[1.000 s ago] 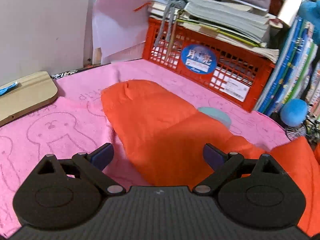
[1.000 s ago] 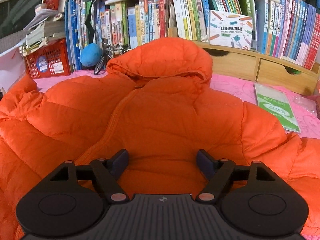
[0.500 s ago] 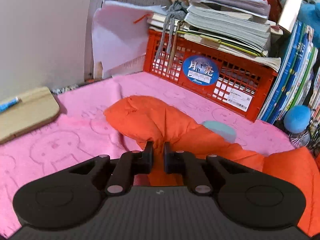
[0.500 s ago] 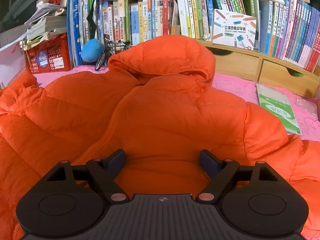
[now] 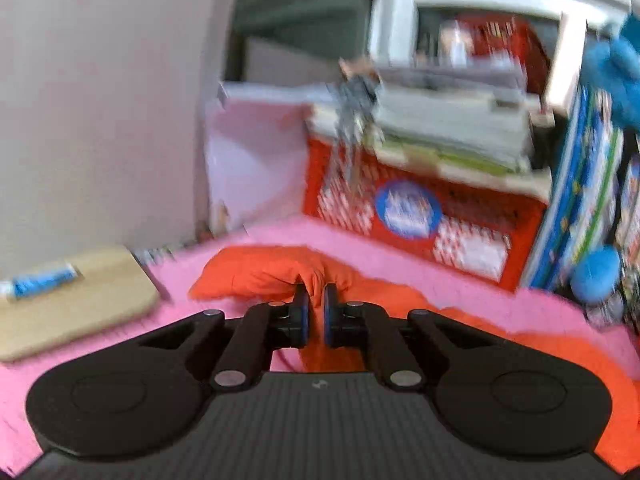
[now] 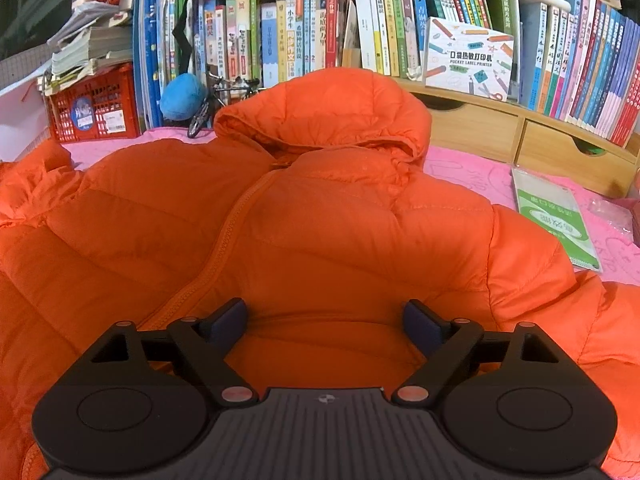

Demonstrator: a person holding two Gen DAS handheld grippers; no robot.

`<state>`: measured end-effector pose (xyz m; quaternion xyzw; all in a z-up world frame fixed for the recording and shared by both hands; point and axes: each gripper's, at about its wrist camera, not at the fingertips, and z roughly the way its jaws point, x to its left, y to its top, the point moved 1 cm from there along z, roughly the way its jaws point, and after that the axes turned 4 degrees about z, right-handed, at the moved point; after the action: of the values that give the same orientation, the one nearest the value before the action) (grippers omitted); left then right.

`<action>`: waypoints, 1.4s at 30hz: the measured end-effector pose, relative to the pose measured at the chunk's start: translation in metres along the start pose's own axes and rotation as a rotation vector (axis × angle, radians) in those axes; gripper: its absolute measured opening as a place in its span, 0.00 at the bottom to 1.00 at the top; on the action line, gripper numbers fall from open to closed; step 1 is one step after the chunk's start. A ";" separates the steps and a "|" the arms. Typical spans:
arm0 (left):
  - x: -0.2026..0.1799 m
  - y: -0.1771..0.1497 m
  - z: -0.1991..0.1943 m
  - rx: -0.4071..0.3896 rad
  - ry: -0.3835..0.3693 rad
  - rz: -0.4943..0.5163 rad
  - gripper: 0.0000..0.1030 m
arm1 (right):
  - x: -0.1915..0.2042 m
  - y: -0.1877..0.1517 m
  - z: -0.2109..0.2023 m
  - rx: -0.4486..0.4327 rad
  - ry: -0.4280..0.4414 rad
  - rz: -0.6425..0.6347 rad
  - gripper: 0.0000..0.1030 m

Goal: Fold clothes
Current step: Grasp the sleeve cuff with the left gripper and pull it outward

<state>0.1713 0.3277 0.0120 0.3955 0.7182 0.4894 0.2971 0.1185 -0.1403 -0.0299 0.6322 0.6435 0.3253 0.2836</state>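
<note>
The orange hooded jacket [image 6: 320, 216] lay spread face up on the pink-covered surface [image 5: 400, 256], zipped, hood [image 6: 324, 116] toward the bookshelf [image 6: 360, 20], with one sleeve [image 5: 260, 272] stretched out toward the red crate [image 5: 420, 208]. The left hand-held gripper [image 5: 315, 304] was clenched on a bunched ridge of that sleeve near its end, lifting the cloth slightly; the blur in the left wrist view suggests it was in motion. The step in hand looked like folding the sleeve across the body. That would call for carrying the pinched cloth inward over the chest and laying it flat without dragging the rest askew. The right hand-held gripper [image 6: 326, 320] hung over the lower front, jaws spread wide, grasping nothing.
</note>
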 end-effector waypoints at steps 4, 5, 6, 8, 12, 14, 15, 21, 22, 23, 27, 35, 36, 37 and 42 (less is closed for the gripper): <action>0.016 0.013 -0.012 -0.086 0.043 0.028 0.06 | 0.000 0.000 0.000 0.002 0.001 -0.002 0.85; 0.019 0.013 -0.013 -0.087 0.053 0.045 0.06 | 0.000 0.000 0.000 0.002 0.002 -0.002 0.85; 0.022 0.012 -0.011 -0.083 0.080 0.067 0.07 | 0.000 0.000 0.000 0.003 0.002 -0.003 0.86; 0.032 0.006 -0.001 -0.030 0.106 0.080 0.07 | 0.000 0.000 0.001 0.004 0.004 -0.002 0.86; 0.050 -0.006 0.028 0.147 0.175 0.028 0.12 | -0.001 0.000 0.001 0.006 0.010 -0.001 0.87; 0.059 -0.006 0.030 0.202 0.205 -0.047 0.17 | -0.002 0.000 0.001 0.008 0.012 0.003 0.88; 0.063 -0.006 0.029 0.223 0.219 -0.090 0.19 | -0.002 0.000 0.001 0.009 0.014 0.005 0.88; 0.048 0.018 -0.018 0.113 0.220 -0.126 0.24 | -0.004 -0.001 0.001 0.013 0.017 0.014 0.90; 0.035 0.020 -0.029 0.098 0.152 -0.099 0.24 | -0.004 -0.001 0.001 0.013 0.016 0.016 0.91; 0.023 0.022 -0.040 0.082 0.084 -0.072 0.24 | -0.004 -0.001 0.001 0.014 0.015 0.017 0.91; -0.028 0.029 -0.083 0.019 -0.187 0.038 0.27 | -0.003 0.000 0.001 0.016 0.014 0.017 0.92; -0.175 -0.045 -0.129 0.238 -0.689 0.283 0.28 | -0.004 0.000 0.001 0.021 0.024 0.024 0.97; -0.185 -0.055 -0.128 0.254 -0.675 0.323 0.28 | -0.004 0.000 0.001 0.022 0.026 0.024 0.97; -0.190 -0.063 -0.125 0.267 -0.652 0.351 0.28 | -0.004 0.000 0.001 0.023 0.027 0.024 0.98; -0.187 -0.081 -0.117 0.275 -0.600 0.384 0.30 | -0.004 0.000 0.001 0.022 0.025 0.023 0.99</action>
<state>0.1489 0.0951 -0.0164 0.6848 0.5711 0.2977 0.3411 0.1200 -0.1439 -0.0305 0.6384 0.6434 0.3292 0.2647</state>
